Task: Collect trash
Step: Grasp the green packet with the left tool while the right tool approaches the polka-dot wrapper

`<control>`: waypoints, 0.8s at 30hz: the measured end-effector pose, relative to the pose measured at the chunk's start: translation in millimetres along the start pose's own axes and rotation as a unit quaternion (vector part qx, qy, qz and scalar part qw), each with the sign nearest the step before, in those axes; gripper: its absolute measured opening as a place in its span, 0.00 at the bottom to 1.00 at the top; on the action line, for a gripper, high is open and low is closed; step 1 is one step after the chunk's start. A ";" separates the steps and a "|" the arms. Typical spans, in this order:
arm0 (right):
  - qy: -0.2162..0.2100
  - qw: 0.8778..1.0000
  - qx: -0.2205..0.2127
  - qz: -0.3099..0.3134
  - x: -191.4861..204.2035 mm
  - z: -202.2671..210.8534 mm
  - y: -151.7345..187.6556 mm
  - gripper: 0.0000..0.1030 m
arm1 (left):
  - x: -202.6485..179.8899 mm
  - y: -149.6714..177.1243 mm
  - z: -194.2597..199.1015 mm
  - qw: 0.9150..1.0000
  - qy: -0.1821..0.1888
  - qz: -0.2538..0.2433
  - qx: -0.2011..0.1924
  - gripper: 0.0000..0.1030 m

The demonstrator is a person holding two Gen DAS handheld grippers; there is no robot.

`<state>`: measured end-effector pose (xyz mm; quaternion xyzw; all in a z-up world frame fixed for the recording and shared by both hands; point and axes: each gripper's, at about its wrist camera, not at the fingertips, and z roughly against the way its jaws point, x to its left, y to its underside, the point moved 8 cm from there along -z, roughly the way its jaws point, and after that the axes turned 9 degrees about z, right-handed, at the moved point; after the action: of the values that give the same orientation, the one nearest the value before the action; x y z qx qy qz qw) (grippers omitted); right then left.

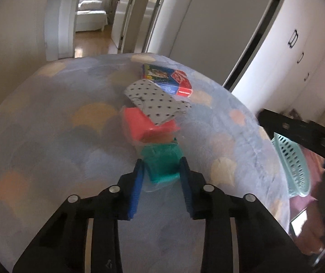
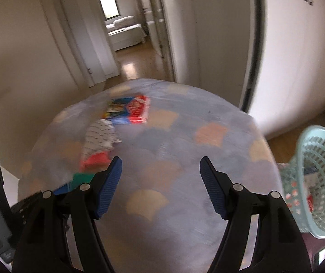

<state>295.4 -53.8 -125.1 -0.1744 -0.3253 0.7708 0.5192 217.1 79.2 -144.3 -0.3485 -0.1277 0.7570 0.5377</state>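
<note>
Left gripper (image 1: 162, 168): blue-padded fingers clamped on a green plastic-wrapped packet (image 1: 162, 160); the grip shows only in the left view.
Right gripper (image 2: 161, 170): fingers wide apart, nothing between them, above a pale blue blanket with tan scallop patches (image 2: 162, 216).
Trash row, 12 o'clock of the left gripper: red wrapped packet (image 1: 147, 125) touching the green one, then a grey dotted flat carton (image 1: 155, 102) lying over it, then a blue and red printed box (image 1: 168, 80).
Right view only: the inside of the pale teal perforated plastic basket (image 2: 317, 182) at 3 o'clock, tilted, scraps in it.
Edges: blanket rim falls away at 3 o'clock, basket just beyond.
Far, 12 o'clock: open doorway (image 2: 126, 34), wooden floor.
</note>
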 end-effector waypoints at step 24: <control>-0.037 0.999 0.030 0.017 49.4 -48.5 -14.7 0.65 | -13.6 4.1 -23.5 0.997 -0.033 -0.063 0.015 0.46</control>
<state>315.2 10.5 -146.9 -0.1353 -0.3181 0.7948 0.4989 232.2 61.1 -158.4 -0.3065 -0.1556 0.7349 0.5847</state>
